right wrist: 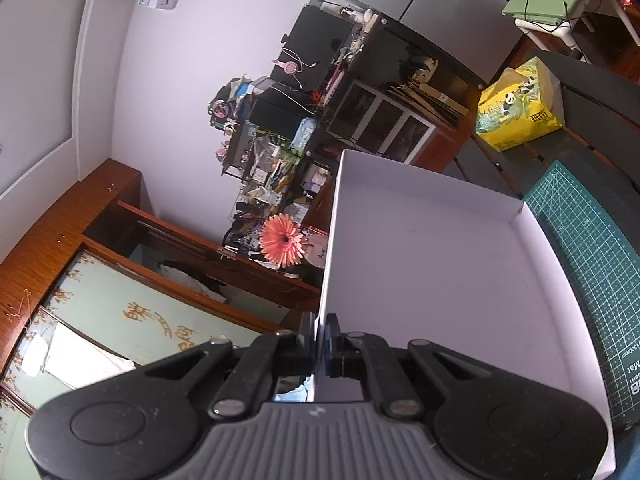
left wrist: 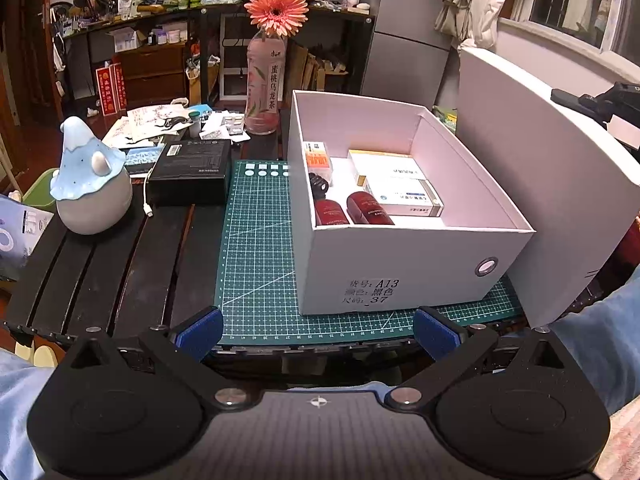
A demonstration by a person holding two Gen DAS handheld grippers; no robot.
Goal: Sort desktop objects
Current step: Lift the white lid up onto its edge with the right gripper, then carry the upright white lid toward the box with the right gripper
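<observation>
The white box [left wrist: 400,240], already filled with cartons and red bottles, was set on the green mat [left wrist: 260,240] just ahead of the left gripper [left wrist: 318,338], whose jaws were spread wide and empty. Its lid [right wrist: 432,272] was pinched by the rim between the closed jaws of the right gripper [right wrist: 320,334], probably for covering the box
</observation>
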